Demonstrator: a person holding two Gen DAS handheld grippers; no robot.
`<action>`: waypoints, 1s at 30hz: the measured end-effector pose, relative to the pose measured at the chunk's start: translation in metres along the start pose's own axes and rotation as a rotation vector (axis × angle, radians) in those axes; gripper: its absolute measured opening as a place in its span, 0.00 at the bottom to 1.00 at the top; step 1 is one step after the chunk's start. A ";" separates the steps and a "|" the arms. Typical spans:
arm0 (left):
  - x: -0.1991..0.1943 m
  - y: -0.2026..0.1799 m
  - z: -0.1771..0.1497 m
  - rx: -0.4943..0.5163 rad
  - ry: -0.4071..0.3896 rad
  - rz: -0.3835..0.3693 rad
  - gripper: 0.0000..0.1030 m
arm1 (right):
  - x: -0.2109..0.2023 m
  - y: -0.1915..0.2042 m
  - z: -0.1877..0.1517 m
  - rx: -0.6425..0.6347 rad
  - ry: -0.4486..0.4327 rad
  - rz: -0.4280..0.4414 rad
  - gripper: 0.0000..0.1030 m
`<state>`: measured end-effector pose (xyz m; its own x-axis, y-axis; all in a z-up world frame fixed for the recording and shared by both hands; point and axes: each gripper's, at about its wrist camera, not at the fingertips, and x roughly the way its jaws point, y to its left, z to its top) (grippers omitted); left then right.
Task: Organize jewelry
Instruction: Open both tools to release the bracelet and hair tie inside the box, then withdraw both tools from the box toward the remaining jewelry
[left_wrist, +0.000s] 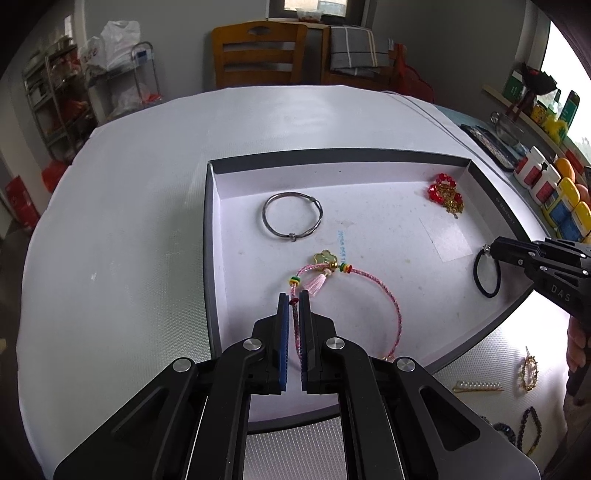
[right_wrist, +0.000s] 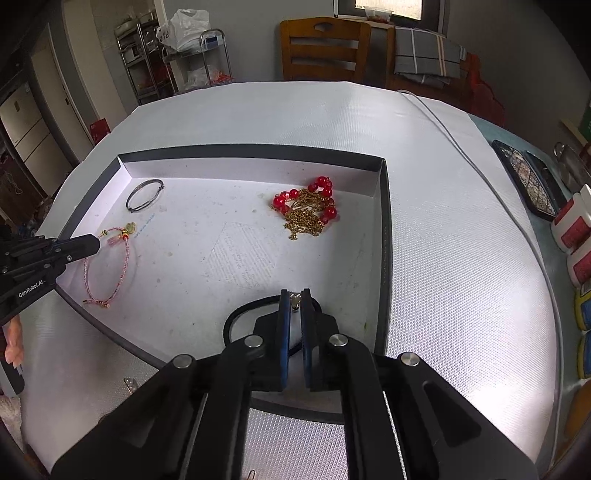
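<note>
A shallow grey tray (left_wrist: 208, 258) with a white floor lies on the white table. Inside it, a pink cord bracelet (left_wrist: 397, 314) with a green charm rests on the floor, and my left gripper (left_wrist: 293, 295) is shut on its cord near the beads. That gripper shows at the left in the right wrist view (right_wrist: 98, 242), with the bracelet (right_wrist: 125, 258) under its tip. A black hair tie (right_wrist: 236, 314) lies near the tray's front right. My right gripper (right_wrist: 294, 293) stands slightly open, the tie's small metal charm between its pads. A silver bangle (left_wrist: 291, 236) and red beads with gold chain (right_wrist: 306, 206) also lie in the tray.
Outside the tray at the front right lie a pearl hair clip (left_wrist: 478, 386), a gold clip (left_wrist: 528, 373) and a dark chain (left_wrist: 528, 424). Bottles (left_wrist: 535, 173) and a phone (right_wrist: 528, 181) line the right edge. A cable (right_wrist: 461, 147) crosses the table. A wooden chair (left_wrist: 258, 51) stands behind.
</note>
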<state>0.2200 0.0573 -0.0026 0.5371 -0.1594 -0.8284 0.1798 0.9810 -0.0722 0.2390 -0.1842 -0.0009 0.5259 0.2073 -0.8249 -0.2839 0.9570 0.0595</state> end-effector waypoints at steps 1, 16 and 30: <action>-0.003 0.001 0.000 -0.006 -0.006 -0.007 0.19 | -0.003 -0.001 0.000 0.008 -0.010 0.009 0.15; -0.077 -0.022 -0.019 0.053 -0.164 0.028 0.81 | -0.084 -0.012 -0.021 0.064 -0.184 0.029 0.83; -0.111 -0.040 -0.064 0.096 -0.197 0.091 0.91 | -0.116 0.004 -0.074 0.008 -0.230 0.008 0.94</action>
<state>0.0999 0.0428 0.0565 0.7035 -0.0980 -0.7039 0.1958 0.9788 0.0594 0.1178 -0.2194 0.0536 0.6928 0.2544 -0.6748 -0.2828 0.9566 0.0703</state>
